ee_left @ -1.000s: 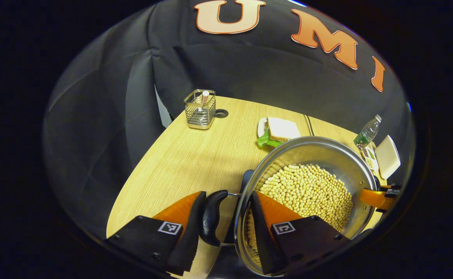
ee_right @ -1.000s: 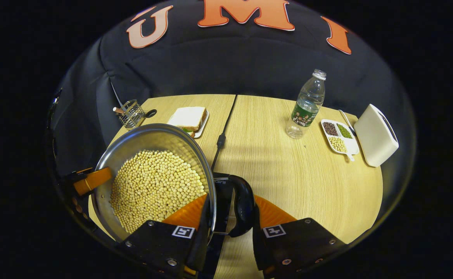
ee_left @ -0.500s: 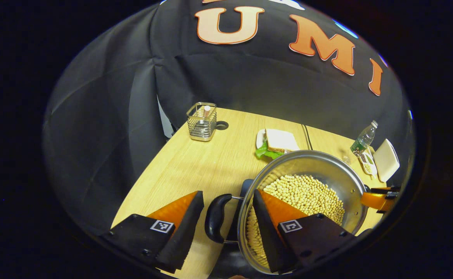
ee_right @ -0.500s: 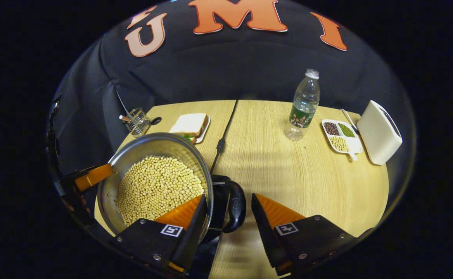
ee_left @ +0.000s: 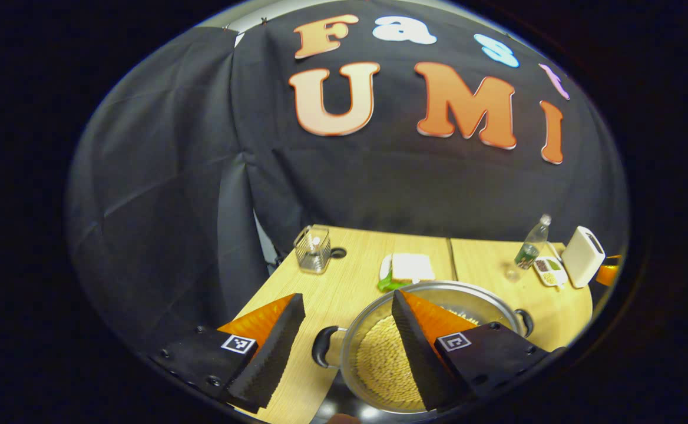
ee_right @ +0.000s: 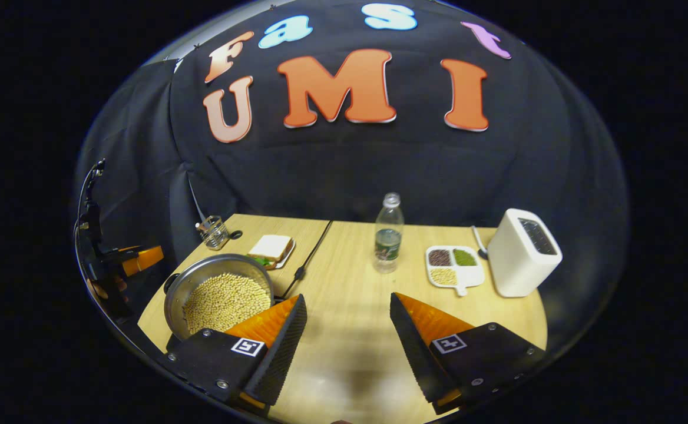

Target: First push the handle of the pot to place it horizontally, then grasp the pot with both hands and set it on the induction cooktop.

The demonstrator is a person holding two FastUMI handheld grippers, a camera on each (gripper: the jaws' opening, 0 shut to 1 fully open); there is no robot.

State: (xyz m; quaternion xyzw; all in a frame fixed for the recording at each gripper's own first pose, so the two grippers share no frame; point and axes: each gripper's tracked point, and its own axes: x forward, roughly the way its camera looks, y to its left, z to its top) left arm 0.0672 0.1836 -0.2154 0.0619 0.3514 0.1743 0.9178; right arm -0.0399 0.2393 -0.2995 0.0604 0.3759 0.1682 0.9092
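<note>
Left gripper (ee_left: 349, 335) open, finger hiding part of pot (ee_left: 379, 359).

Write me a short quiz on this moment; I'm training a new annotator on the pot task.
1. True or false: the right tongs are shut on the pot.
2. What fills the pot? A) pale round beans B) water C) sliced bread
3. Which item stands right beside the white appliance?
Key: 1 false, the right tongs stand open; 2 A; 3 the divided dish.
</note>
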